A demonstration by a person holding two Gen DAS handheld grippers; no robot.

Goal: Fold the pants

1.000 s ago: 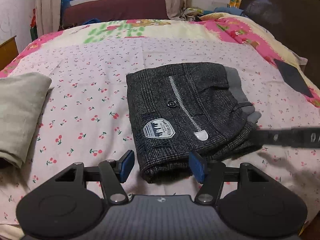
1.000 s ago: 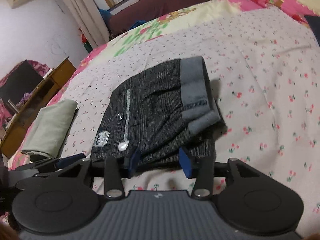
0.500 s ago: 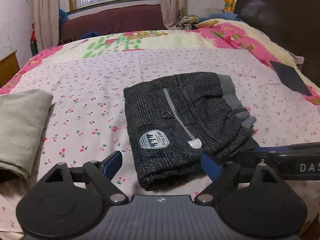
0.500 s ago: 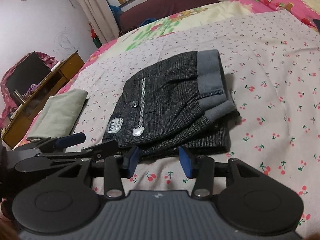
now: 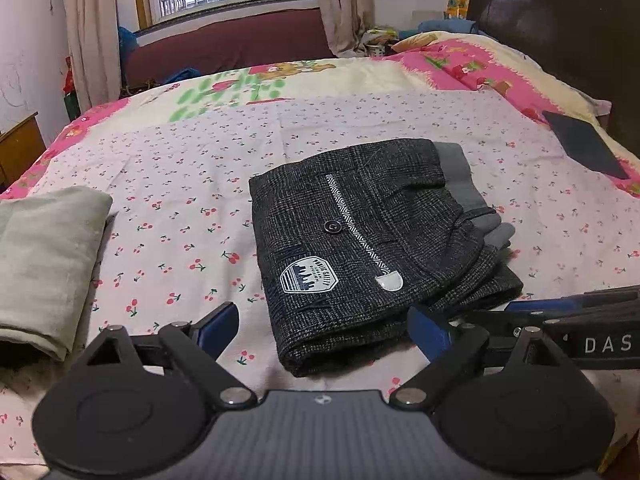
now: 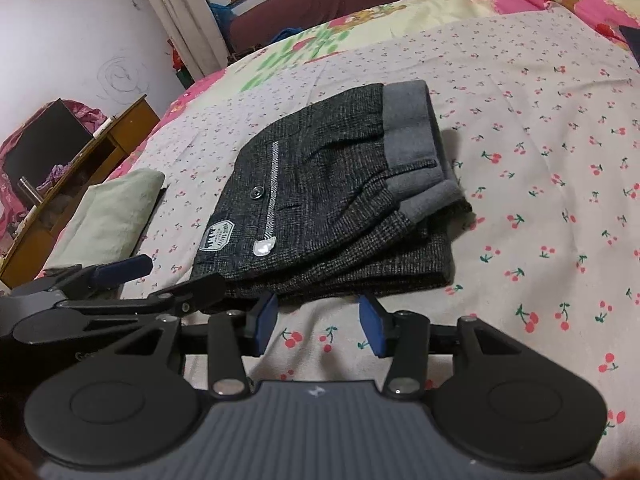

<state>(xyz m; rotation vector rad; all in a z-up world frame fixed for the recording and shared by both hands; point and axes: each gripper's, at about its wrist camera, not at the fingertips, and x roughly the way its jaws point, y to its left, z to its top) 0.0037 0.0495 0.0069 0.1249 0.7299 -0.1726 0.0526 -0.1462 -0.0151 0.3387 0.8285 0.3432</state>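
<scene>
Fig. Left and right wrist views, fold apparently complete. The pants [image 5: 372, 248] lie at the centre of the left view as a compact dark rectangle on the sheet [image 5: 188, 184], badge and button uppermost, grey cuffs stacked along the right edge; in the right view the pants [image 6: 332, 200] sit at centre, layered edges facing me. My left gripper [image 5: 322, 326] hangs at the bottom of its frame with fingers spread wide, holding nothing, its span bracketing the bundle's near edge. My right gripper [image 6: 318, 322] sits low centre with fingers parted and empty, just short of the near edge, over bare sheet. I judge both are kept open and clear of the cloth so that nothing drags the layers apart. The near right corner looks slightly splayed, so a light squaring press may be wanted. A green cloth [image 5: 44, 264] lies folded at the left edge, well apart from the pants; a dark card [image 5: 584, 148] rests upper right.
</scene>
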